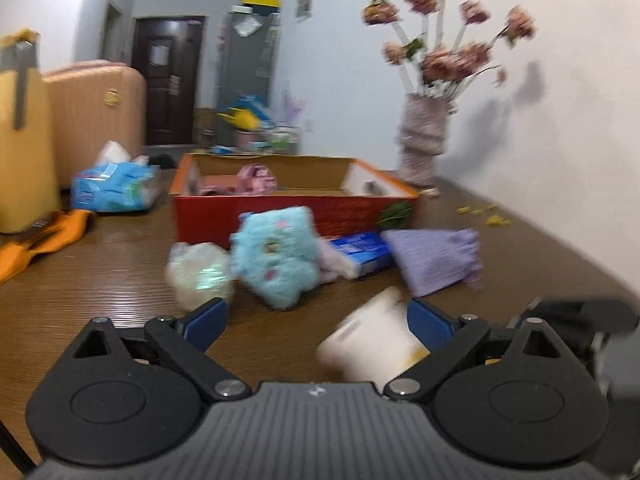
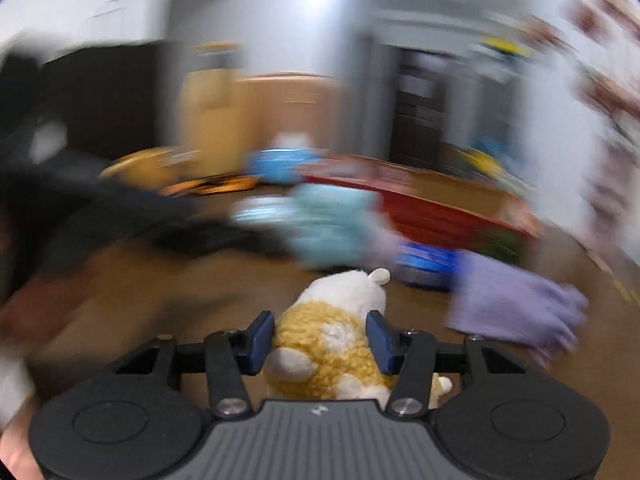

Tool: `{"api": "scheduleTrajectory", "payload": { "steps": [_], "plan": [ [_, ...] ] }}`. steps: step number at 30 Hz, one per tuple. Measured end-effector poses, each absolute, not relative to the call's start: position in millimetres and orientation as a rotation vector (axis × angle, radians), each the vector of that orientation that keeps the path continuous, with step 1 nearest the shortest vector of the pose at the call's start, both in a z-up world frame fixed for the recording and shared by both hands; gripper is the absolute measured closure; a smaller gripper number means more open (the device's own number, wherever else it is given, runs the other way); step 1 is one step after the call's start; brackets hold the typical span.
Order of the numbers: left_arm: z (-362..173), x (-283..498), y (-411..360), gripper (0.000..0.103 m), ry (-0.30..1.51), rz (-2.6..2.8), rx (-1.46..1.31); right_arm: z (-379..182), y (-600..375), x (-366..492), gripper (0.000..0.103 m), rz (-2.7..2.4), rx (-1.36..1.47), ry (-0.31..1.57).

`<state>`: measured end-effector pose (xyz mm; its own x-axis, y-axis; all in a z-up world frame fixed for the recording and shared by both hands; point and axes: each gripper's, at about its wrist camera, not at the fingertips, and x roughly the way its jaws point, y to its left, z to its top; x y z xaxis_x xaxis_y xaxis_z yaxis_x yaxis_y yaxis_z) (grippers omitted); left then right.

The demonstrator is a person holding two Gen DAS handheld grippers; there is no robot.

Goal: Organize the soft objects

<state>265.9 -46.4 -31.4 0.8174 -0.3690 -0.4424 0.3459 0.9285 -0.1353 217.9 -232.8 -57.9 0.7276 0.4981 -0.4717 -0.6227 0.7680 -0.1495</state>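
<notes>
My right gripper (image 2: 320,338) is shut on a white and yellow plush hamster (image 2: 332,332), held above the wooden table. The same plush (image 1: 372,340) shows low in the left wrist view, beside my open, empty left gripper (image 1: 316,320). Ahead lie a blue fluffy plush (image 1: 276,254), a clear bag of pale stuff (image 1: 198,274), a purple knitted pouch (image 1: 438,256) and a blue tissue pack (image 1: 362,250). Behind them stands a red cardboard box (image 1: 256,216) holding a pink item (image 1: 244,182). The right wrist view is badly blurred.
A pack of blue tissues (image 1: 114,186) and orange cloth (image 1: 36,240) lie at the left by a yellow suitcase (image 1: 24,152). A vase of pink flowers (image 1: 424,144) stands against the right wall. Yellow crumbs (image 1: 486,214) lie near the wall.
</notes>
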Motion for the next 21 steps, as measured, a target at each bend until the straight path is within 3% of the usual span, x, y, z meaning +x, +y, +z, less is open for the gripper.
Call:
{"api": "scheduleTrajectory", "payload": {
  "steps": [2,4,6,13,16,18,21],
  "plan": [
    [-32.2,268.6,-50.9,0.010,0.488,-0.454,-0.071,-57.1,-230.4,203.5,0.050,0.630,-0.362,0.399],
    [-39.8,275.9,-60.9,0.026,0.533,-0.493,-0.080,-55.4,-234.8,197.6,0.050,0.614,-0.355,0.400],
    [-50.7,286.0,-72.1,0.060,0.619,-0.507,-0.074,-53.8,-244.3,197.0,0.049,0.567,-0.309,0.420],
    [-54.2,270.1,-63.6,0.060,0.670,-0.497,-0.153,-54.7,-292.9,211.2,0.045,0.329,-0.037,0.524],
    [-54.7,260.3,-56.5,0.055,0.680,-0.500,-0.180,-51.9,-308.5,211.6,0.045,0.367,0.074,0.497],
    [-51.6,256.4,-53.5,0.042,0.670,-0.494,-0.198,-49.7,-314.3,218.4,0.045,0.379,0.170,0.502],
    [-52.2,258.8,-48.8,0.039,0.674,-0.493,-0.248,-53.8,-314.3,241.5,0.046,0.366,0.279,0.552]
  ]
}}
